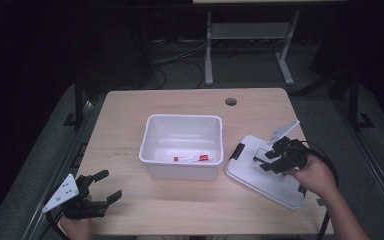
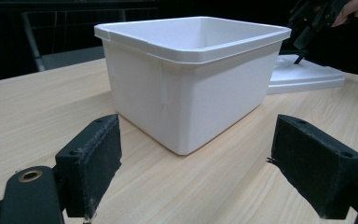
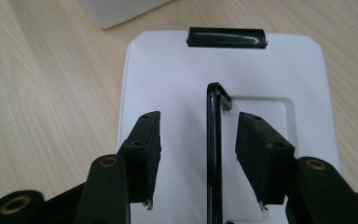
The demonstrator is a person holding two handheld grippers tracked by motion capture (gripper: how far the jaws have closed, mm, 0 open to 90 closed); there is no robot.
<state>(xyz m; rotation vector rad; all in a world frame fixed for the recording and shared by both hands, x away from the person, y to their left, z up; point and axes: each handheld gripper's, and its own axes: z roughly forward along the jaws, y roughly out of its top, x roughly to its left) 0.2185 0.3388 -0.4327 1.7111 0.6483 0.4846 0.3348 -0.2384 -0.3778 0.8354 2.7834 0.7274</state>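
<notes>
The wooden counter [image 1: 130, 112] has a round hole [image 1: 231, 101] near its far edge. A big white bin [image 1: 182, 146] stands open in the middle of the counter. A small thing with red ends [image 1: 191, 158] lies on the bottom of the bin, on the side nearest the person.

A flat white lid [image 1: 260, 172] lies on the counter just beside the bin, toward the right edge and close to the near right corner. It has a black clip [image 3: 226, 37] at one end and a thin black handle [image 3: 214, 154] standing up in its middle.

The right hand-held gripper [image 1: 269, 161] is over the lid. Its two black jaws are partly open, one on each side of the handle, and they do not touch it. It holds nothing.

The left hand-held gripper [image 1: 103, 187] is at the near left corner of the counter, well apart from the bin. Its jaws are wide open and hold nothing. They point toward the bin.
</notes>
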